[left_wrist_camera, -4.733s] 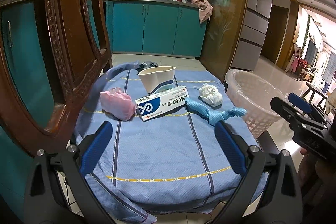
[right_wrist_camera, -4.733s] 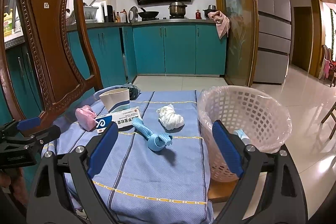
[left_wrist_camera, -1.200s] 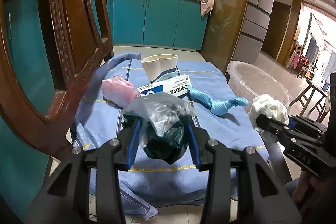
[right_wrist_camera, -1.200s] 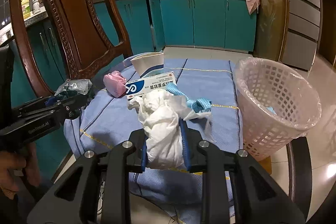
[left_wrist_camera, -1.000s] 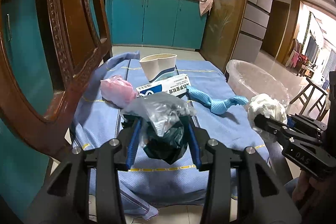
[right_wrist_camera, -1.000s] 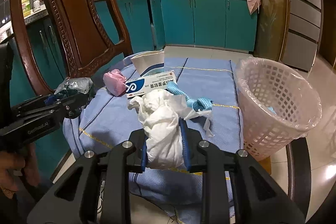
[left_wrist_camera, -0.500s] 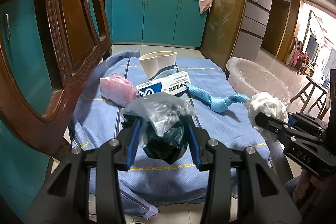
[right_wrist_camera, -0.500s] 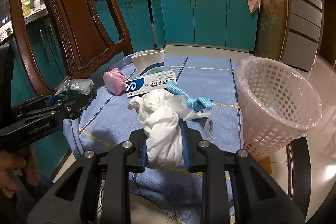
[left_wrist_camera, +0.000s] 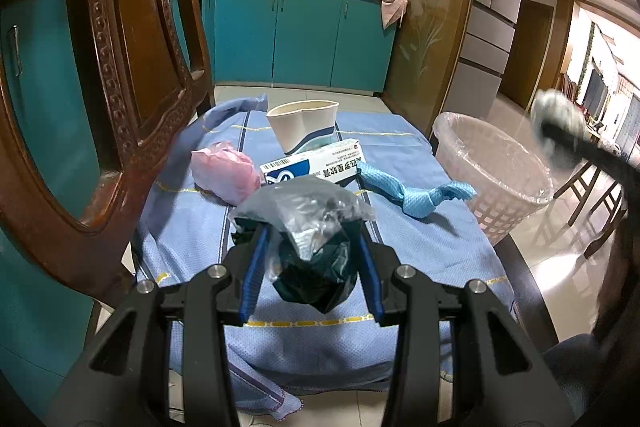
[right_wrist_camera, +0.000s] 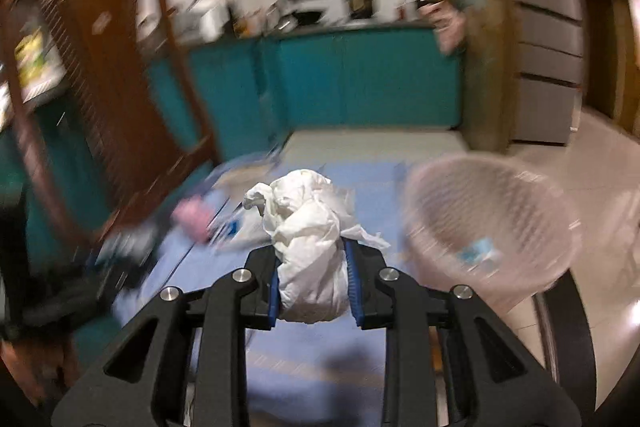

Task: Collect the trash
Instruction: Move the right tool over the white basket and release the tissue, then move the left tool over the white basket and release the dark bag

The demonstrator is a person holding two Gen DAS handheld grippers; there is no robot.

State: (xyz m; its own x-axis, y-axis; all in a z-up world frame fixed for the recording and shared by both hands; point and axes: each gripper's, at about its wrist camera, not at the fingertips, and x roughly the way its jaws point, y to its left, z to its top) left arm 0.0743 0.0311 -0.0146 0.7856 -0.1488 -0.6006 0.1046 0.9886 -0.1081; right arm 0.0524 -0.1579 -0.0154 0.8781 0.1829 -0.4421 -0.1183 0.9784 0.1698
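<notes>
My left gripper [left_wrist_camera: 310, 239] is shut on a crumpled dark plastic bag [left_wrist_camera: 312, 227] and holds it above the near part of the blue-clothed table [left_wrist_camera: 420, 239]. My right gripper [right_wrist_camera: 312, 267] is shut on a white paper wad [right_wrist_camera: 308, 231]; it shows blurred and raised in the left wrist view [left_wrist_camera: 560, 119], above the white lined basket [left_wrist_camera: 492, 163]. The basket [right_wrist_camera: 488, 227] is blurred at the right. On the table lie a pink wad [left_wrist_camera: 224, 171], a blue-white carton [left_wrist_camera: 312, 167], a blue cloth strip [left_wrist_camera: 416, 191] and a paper cup [left_wrist_camera: 302, 123].
A carved wooden chair back [left_wrist_camera: 120, 67] stands close at the left. Teal kitchen cabinets [left_wrist_camera: 300, 35] line the far wall. A fridge [left_wrist_camera: 488, 23] and tiled floor [left_wrist_camera: 560, 247] are at the right. The right wrist view is motion-blurred.
My right gripper has swung up and toward the basket with the white wad, blurring its view. My left gripper still holds the dark bag in the same place.
</notes>
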